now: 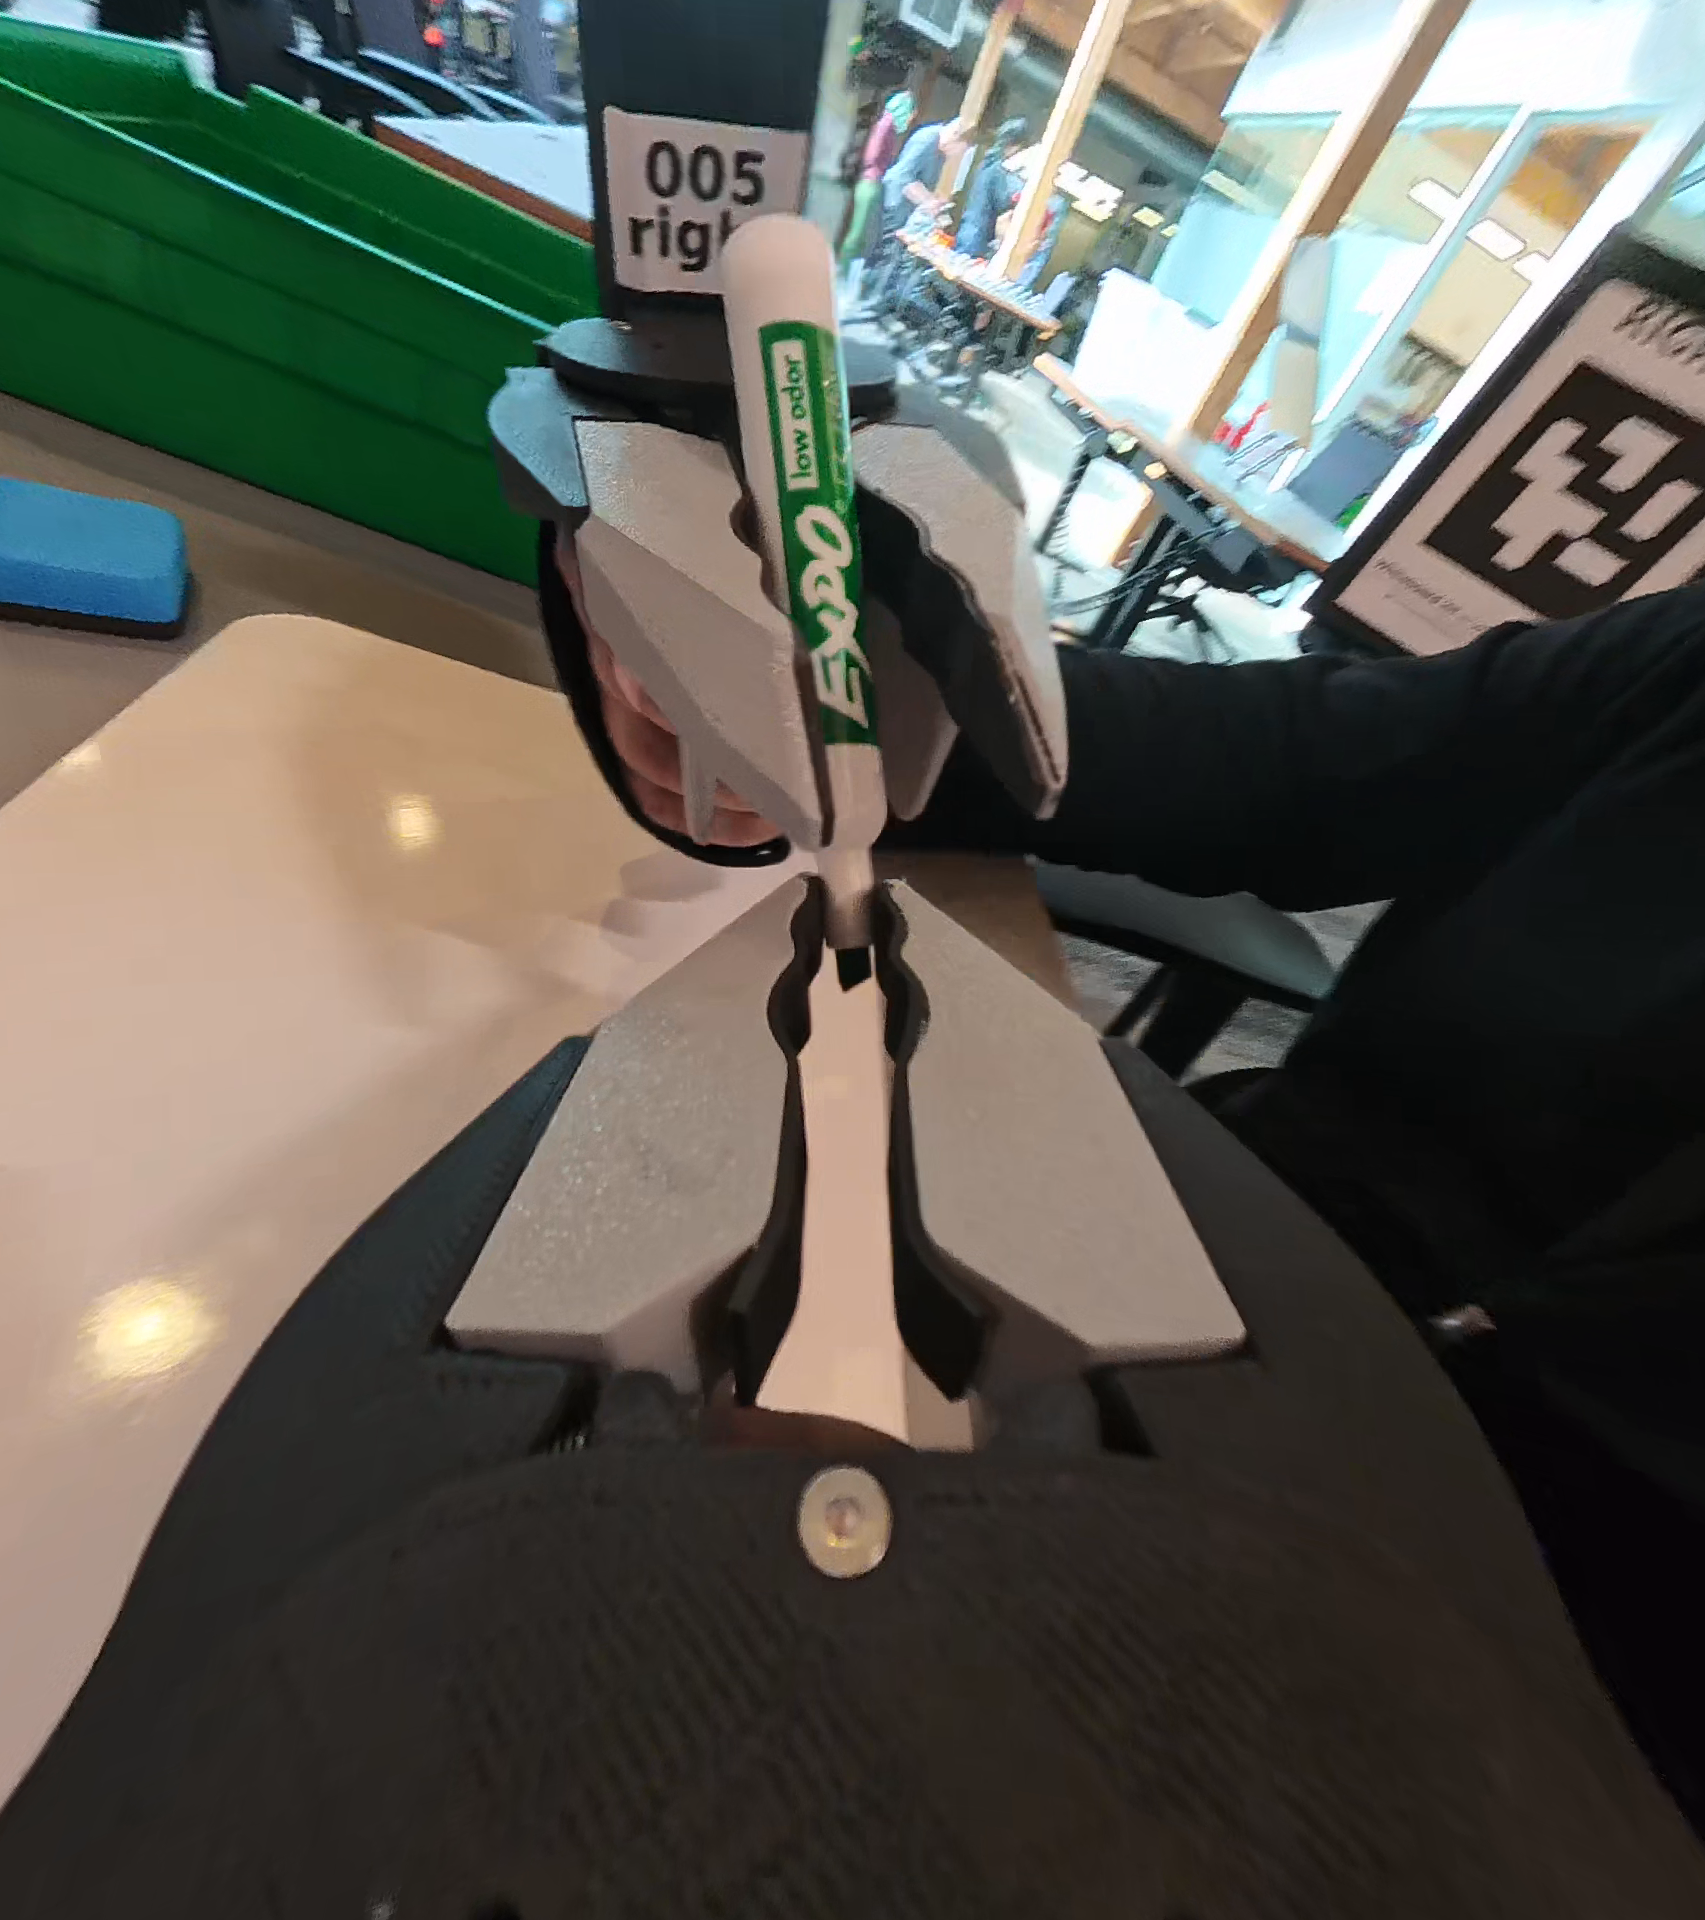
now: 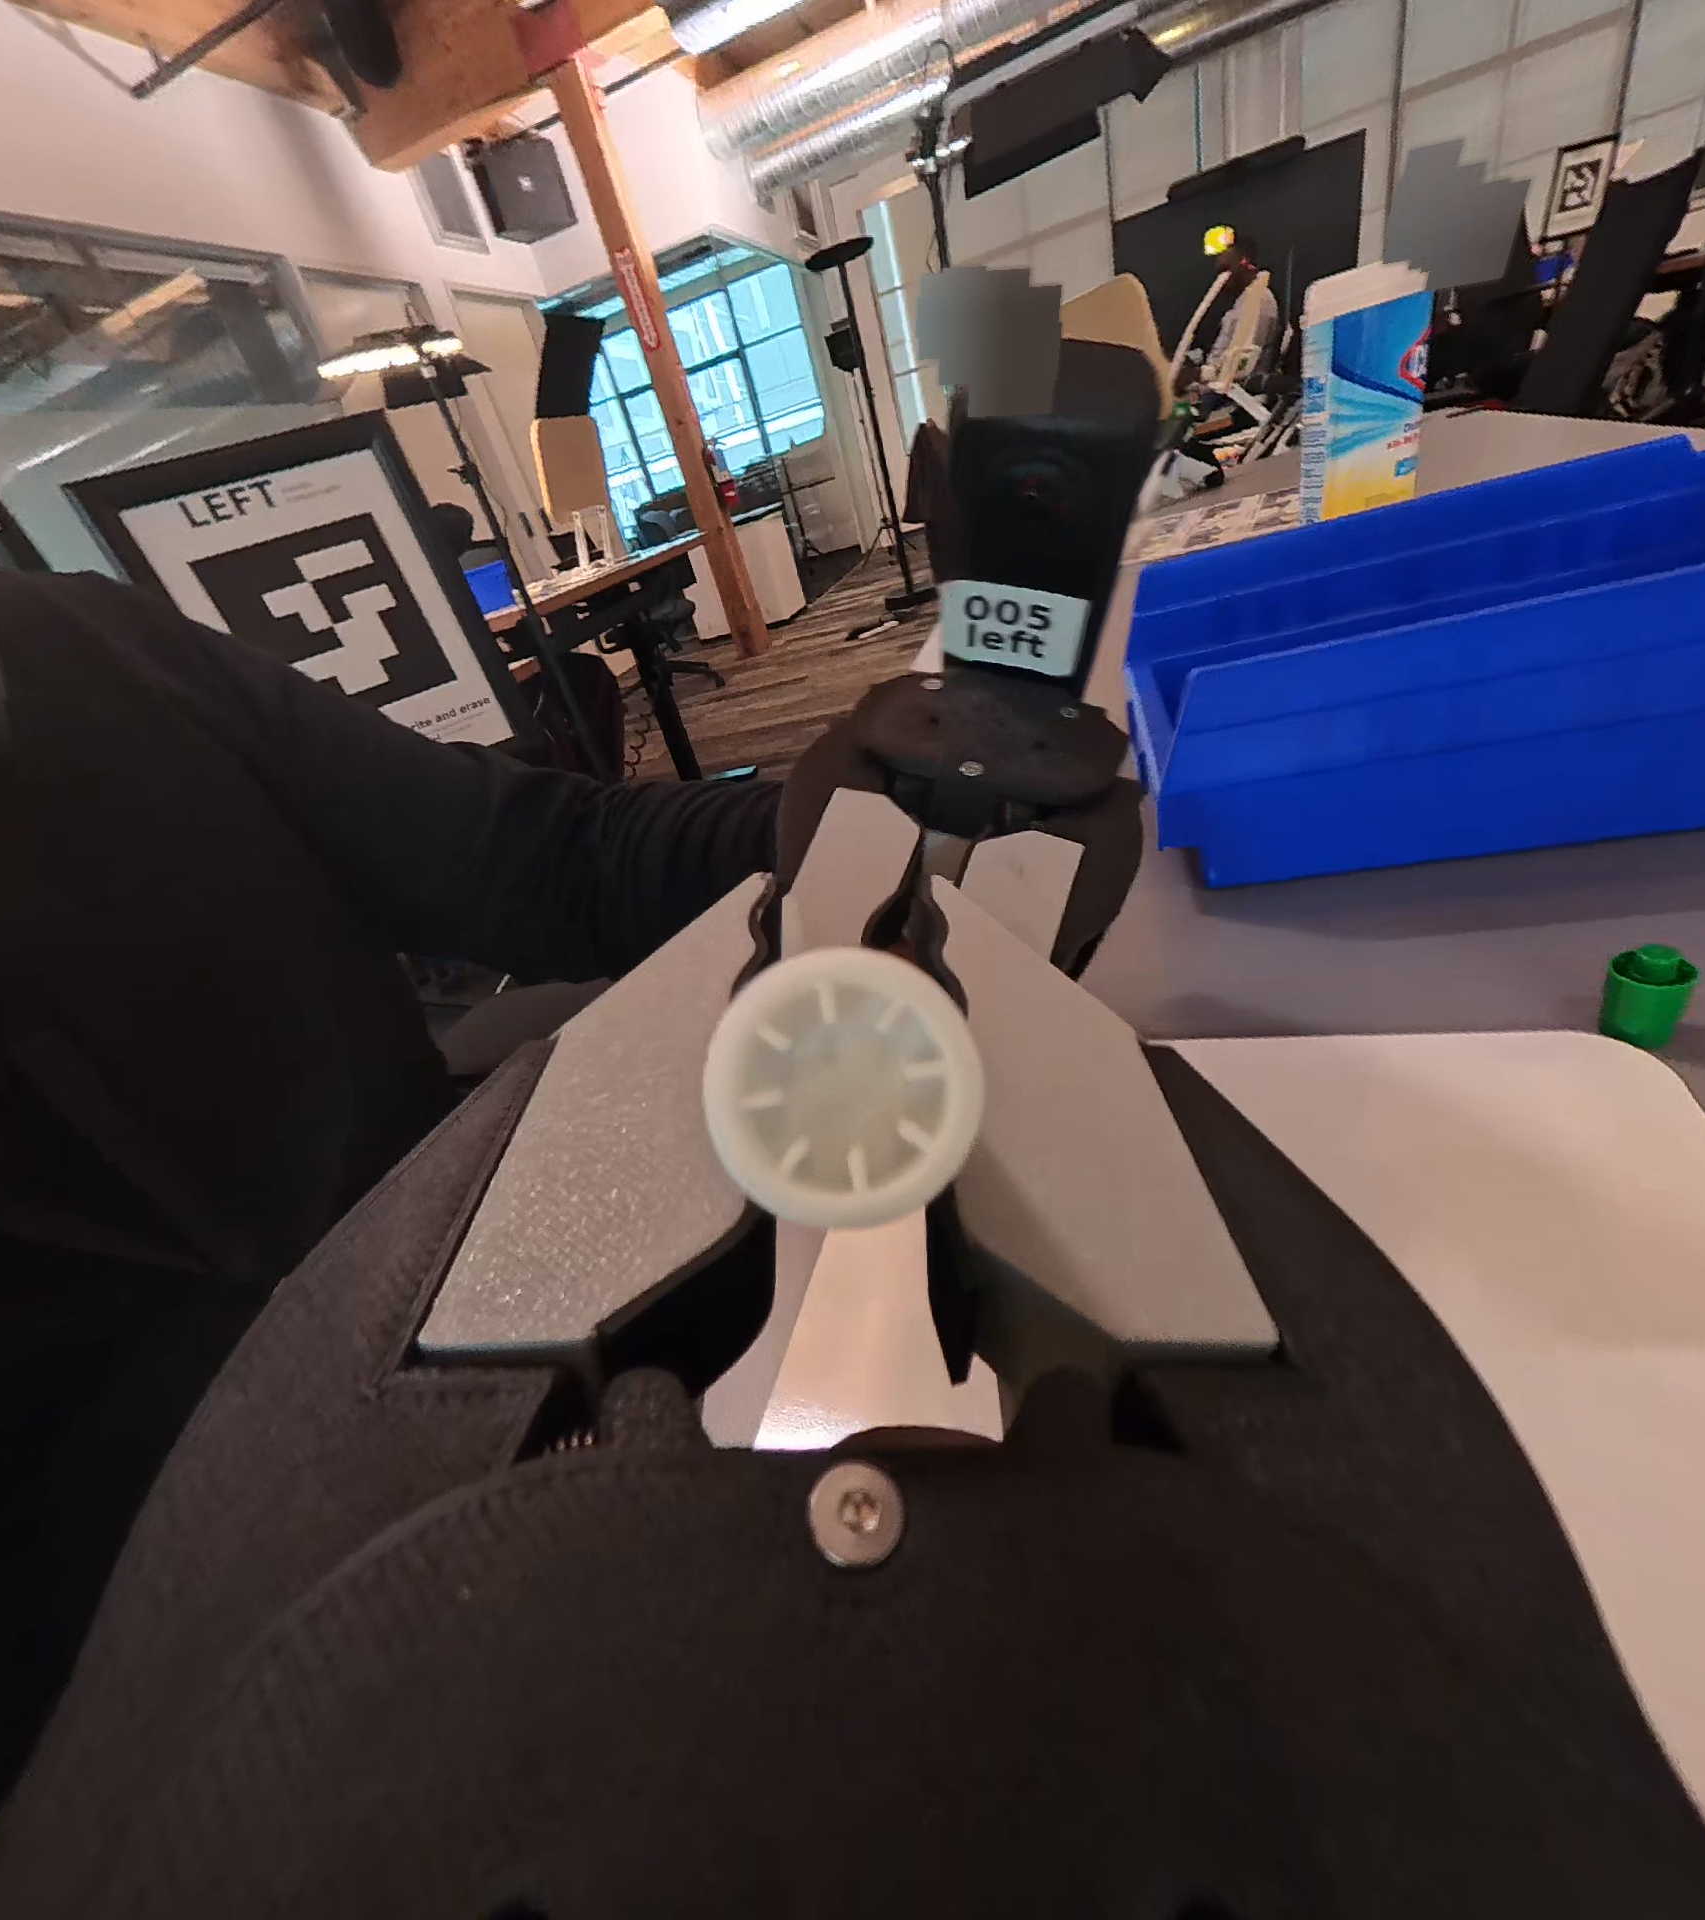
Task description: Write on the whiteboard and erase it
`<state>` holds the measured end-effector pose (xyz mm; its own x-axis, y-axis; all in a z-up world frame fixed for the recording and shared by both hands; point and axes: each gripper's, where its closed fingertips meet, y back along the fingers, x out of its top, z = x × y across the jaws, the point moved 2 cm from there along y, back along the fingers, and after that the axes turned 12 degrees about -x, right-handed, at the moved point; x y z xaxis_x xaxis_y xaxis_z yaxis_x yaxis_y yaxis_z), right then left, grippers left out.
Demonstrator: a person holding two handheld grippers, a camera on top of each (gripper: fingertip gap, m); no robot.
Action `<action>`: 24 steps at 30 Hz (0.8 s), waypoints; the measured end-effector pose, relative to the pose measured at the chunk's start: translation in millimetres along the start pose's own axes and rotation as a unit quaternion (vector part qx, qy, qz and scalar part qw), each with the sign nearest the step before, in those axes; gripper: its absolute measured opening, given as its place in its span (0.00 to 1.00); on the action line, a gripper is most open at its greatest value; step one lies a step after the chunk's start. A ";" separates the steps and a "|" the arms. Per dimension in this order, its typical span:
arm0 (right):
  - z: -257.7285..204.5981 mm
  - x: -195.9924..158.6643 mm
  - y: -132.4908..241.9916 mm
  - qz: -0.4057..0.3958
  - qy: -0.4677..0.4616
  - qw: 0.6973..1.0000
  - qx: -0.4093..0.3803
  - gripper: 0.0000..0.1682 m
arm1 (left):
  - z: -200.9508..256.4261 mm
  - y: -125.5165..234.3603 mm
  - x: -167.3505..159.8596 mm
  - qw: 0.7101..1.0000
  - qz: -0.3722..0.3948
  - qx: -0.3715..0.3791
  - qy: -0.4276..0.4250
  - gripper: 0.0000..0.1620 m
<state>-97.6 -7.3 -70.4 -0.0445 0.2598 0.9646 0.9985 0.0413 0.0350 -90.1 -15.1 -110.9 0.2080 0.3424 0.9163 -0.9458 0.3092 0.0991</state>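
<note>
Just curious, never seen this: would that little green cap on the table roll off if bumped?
Probably not: the green marker cap stands upright on its flat end. It looks small, likely light, so it would slide or tip, then perhaps roll.

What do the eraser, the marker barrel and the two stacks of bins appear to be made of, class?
Eraser: likely blue foam with a dark felt base, matte and soft-edged.
Marker barrel: smooth white plastic with a printed green label; its moulded end shows radial ribs.
Green bins and blue bins: seemingly rigid moulded plastic, slightly glossy, with even colour and thin walls.
</note>
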 end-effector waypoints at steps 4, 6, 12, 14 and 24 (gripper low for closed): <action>20.6 -4.8 -0.9 -0.018 -0.042 0.998 -0.048 0.13 | -20.1 7.3 -1.9 0.994 -0.029 0.095 -0.048 0.04; 32.0 -7.7 1.6 -0.026 -0.064 0.995 -0.072 0.13 | -28.3 14.2 0.4 0.985 -0.041 0.144 -0.081 0.04; 50.6 -12.3 10.1 -0.033 -0.125 0.987 -0.097 0.13 | -41.8 23.8 -5.2 0.961 -0.096 0.221 -0.133 0.04; 52.5 -16.6 8.5 -0.046 -0.127 0.985 -0.103 0.13 | -43.2 24.5 -5.2 0.959 -0.099 0.228 -0.138 0.04; 52.0 -23.1 5.7 -0.069 -0.095 0.986 -0.118 0.11 | -44.3 24.7 -6.9 0.945 -0.120 0.247 -0.175 0.04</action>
<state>-92.4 37.0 -106.0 -0.1639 0.4445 0.8807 0.9609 -0.1299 0.2444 -103.9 29.5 -132.0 0.4188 -0.0263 0.9077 -0.9005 -0.1411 0.4113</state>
